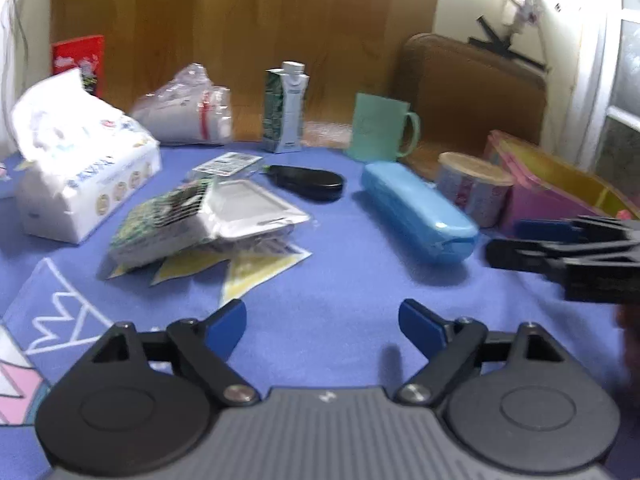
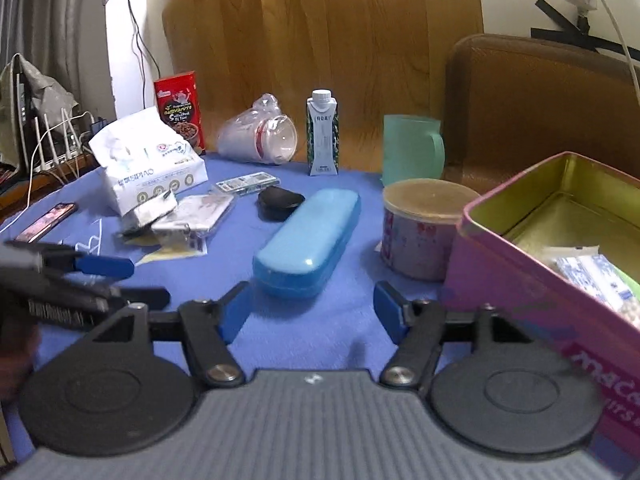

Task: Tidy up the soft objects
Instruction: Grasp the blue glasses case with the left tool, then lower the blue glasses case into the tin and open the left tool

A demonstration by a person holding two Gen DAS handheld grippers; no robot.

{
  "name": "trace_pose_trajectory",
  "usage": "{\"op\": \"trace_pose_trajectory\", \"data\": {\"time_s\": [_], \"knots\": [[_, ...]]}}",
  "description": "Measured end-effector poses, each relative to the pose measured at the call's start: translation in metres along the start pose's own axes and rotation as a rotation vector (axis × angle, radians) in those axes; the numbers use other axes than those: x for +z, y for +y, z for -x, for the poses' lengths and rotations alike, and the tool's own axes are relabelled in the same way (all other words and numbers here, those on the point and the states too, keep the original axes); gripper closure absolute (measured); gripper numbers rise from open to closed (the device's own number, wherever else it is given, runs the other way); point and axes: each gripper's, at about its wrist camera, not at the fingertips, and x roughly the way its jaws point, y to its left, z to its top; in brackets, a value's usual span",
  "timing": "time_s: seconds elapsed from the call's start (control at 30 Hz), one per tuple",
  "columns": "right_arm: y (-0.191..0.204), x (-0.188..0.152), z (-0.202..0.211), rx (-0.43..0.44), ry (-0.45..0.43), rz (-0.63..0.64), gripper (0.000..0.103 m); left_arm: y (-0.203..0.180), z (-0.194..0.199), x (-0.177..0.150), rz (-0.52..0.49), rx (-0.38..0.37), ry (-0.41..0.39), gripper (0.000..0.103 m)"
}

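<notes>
A pile of soft packets (image 1: 200, 220) lies on the blue cloth (image 1: 340, 280), left of centre; it also shows in the right wrist view (image 2: 180, 220). A white tissue pack (image 1: 80, 168) stands behind it at the left, and shows in the right wrist view too (image 2: 148, 164). A pink tin box (image 2: 552, 248) at the right holds a blue-and-white packet (image 2: 596, 276). My left gripper (image 1: 322, 322) is open and empty above bare cloth. My right gripper (image 2: 310, 306) is open and empty, just left of the tin.
A blue hard case (image 2: 308, 236), a black pouch (image 2: 280, 200), a round lidded can (image 2: 424, 228), a green mug (image 2: 412, 152), a drink carton (image 2: 322, 132), bagged cups (image 2: 260, 136), a red box (image 2: 180, 108) and a phone (image 2: 46, 222) stand around.
</notes>
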Motion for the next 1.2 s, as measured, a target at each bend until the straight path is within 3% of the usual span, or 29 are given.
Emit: {"op": "trace_pose_trajectory", "data": {"time_s": [0.17, 0.3, 0.4, 0.57, 0.67, 0.73, 0.8, 0.87, 0.93, 1.03, 1.2], "knots": [[0.021, 0.013, -0.041, -0.069, 0.019, 0.047, 0.032, 0.015, 0.007, -0.006, 0.095, -0.096, -0.032, 0.017], [0.020, 0.012, -0.062, -0.113, 0.082, 0.049, 0.047, 0.024, 0.012, -0.010, 0.149, -0.147, -0.038, 0.017], [0.020, 0.004, -0.035, -0.080, 0.079, 0.019, 0.047, 0.019, 0.014, -0.009, 0.141, -0.182, -0.014, 0.015], [0.033, -0.038, 0.034, -0.038, 0.068, 0.010, 0.047, 0.001, 0.006, 0.001, 0.202, -0.394, 0.070, 0.006], [0.041, -0.060, 0.062, -0.052, 0.056, 0.016, 0.047, -0.022, -0.012, 0.004, 0.214, -0.502, 0.173, 0.004], [0.045, -0.071, 0.070, -0.057, 0.058, 0.009, 0.046, -0.042, -0.021, 0.004, 0.189, -0.531, 0.213, 0.003], [0.048, -0.075, 0.071, -0.063, 0.039, 0.018, 0.047, -0.065, -0.024, 0.006, 0.125, -0.519, 0.217, 0.011], [0.046, -0.075, 0.072, -0.071, 0.025, 0.018, 0.047, -0.082, -0.025, 0.008, 0.060, -0.463, 0.209, 0.030], [0.044, -0.075, 0.075, -0.121, 0.004, 0.032, 0.048, -0.092, -0.021, 0.015, 0.034, -0.481, 0.191, 0.039], [0.022, -0.066, 0.091, -0.123, -0.074, -0.032, 0.048, -0.110, -0.009, 0.035, -0.016, -0.517, 0.134, 0.041], [-0.003, -0.040, 0.108, -0.238, -0.218, -0.035, 0.048, -0.164, -0.009, 0.078, -0.119, -0.549, 0.036, 0.039]]}}
